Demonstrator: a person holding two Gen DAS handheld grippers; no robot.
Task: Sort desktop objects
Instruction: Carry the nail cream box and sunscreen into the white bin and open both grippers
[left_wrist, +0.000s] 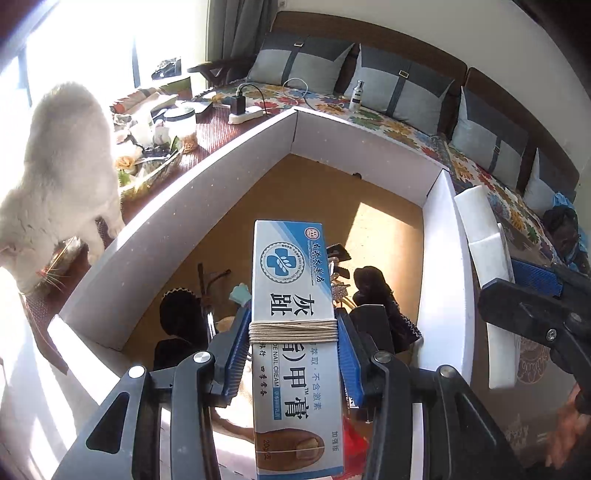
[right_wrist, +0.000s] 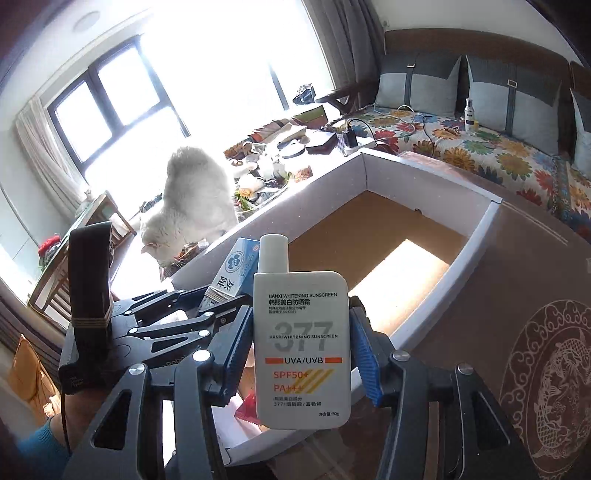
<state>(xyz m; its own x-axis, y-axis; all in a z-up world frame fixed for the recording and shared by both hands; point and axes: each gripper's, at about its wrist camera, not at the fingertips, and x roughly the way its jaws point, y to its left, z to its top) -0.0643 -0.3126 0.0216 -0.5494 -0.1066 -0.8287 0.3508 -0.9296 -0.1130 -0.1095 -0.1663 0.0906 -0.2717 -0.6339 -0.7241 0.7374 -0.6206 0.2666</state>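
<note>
My left gripper (left_wrist: 293, 332) is shut on a blue and white nail cream box (left_wrist: 291, 280) with tan thread wound round its middle. It hangs above a white-walled tray (left_wrist: 207, 206) with a brown floor. My right gripper (right_wrist: 300, 321) is shut on a white sunscreen bottle (right_wrist: 301, 332) with its cap pointing away. In the left wrist view that bottle (left_wrist: 480, 236) shows at the right edge against a blue pad (left_wrist: 535, 276). In the right wrist view the left gripper (right_wrist: 212, 299) and its box (right_wrist: 236, 269) sit just left of the bottle.
Several small dark items and keys (left_wrist: 340, 291) lie in the tray's near end. A white cat (right_wrist: 192, 203) stands beside the tray on a cluttered side table (left_wrist: 221, 133). A floral-covered sofa (right_wrist: 480, 147) runs behind, and a patterned brown cloth (right_wrist: 554, 369) lies to the right.
</note>
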